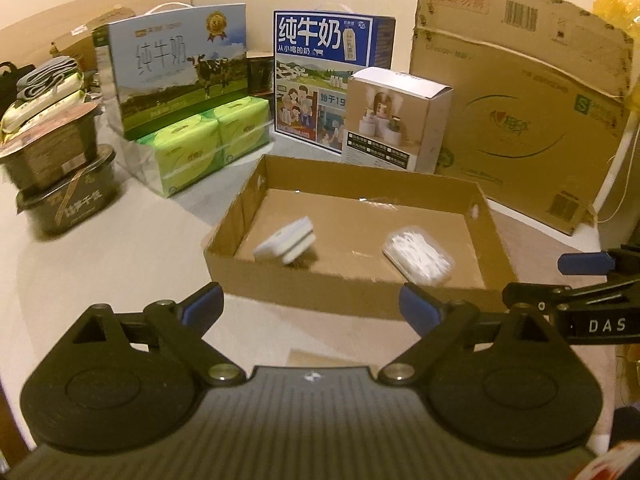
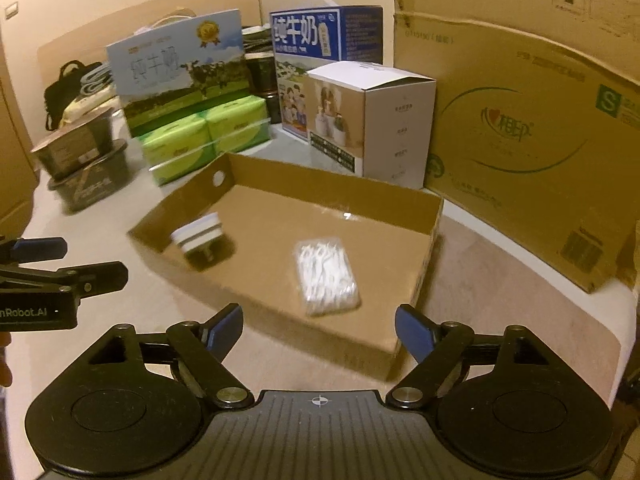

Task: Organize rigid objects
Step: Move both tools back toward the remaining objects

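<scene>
A shallow open cardboard tray (image 1: 352, 288) (image 2: 280, 320) lies on the pale table. Inside it, a white block-shaped object with a dark stripe (image 1: 286, 243) (image 2: 198, 235) sits at the left, and a clear pack of white floss picks (image 1: 418, 258) (image 2: 326, 276) lies at the right. My left gripper (image 1: 310, 306) is open and empty just in front of the tray's near wall. My right gripper (image 2: 318, 330) is open and empty over the tray's near corner. Each gripper shows at the edge of the other's view.
Behind the tray stand two milk cartons (image 1: 180, 68) (image 1: 320, 76), green tissue packs (image 1: 204, 140), a white product box (image 1: 396, 120) and a large brown carton (image 1: 532, 112). Stacked dark food tubs (image 1: 60, 172) sit at the left.
</scene>
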